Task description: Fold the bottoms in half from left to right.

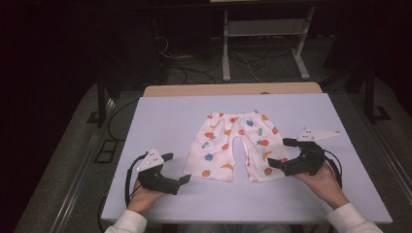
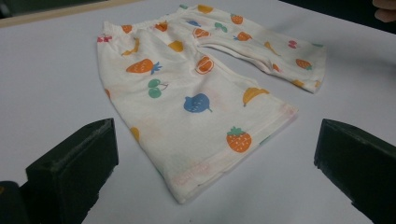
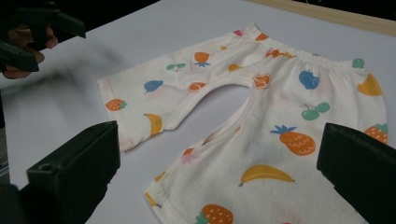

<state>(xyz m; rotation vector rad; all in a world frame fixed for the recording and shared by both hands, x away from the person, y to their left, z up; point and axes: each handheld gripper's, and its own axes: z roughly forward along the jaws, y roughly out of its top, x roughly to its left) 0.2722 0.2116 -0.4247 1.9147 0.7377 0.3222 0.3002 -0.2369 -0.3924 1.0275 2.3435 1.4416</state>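
A small pair of white trousers (image 1: 235, 143) printed with coloured fruit lies flat in the middle of the white table (image 1: 165, 116), waistband away from me, legs toward me. My left gripper (image 1: 176, 167) rests open just left of the left leg's hem (image 2: 224, 158). On the other side, my right gripper (image 1: 280, 152) stands open beside the right leg's hem (image 3: 219, 186). Nothing sits between either pair of jaws. The left gripper (image 3: 56, 39) also appears far off in the right gripper view.
A tan board edge (image 1: 233, 89) runs behind the white table. Beyond it on the dark floor stand a metal stand (image 1: 265, 43) and loose cables (image 1: 194, 68). Bare white surface lies on both sides of the trousers.
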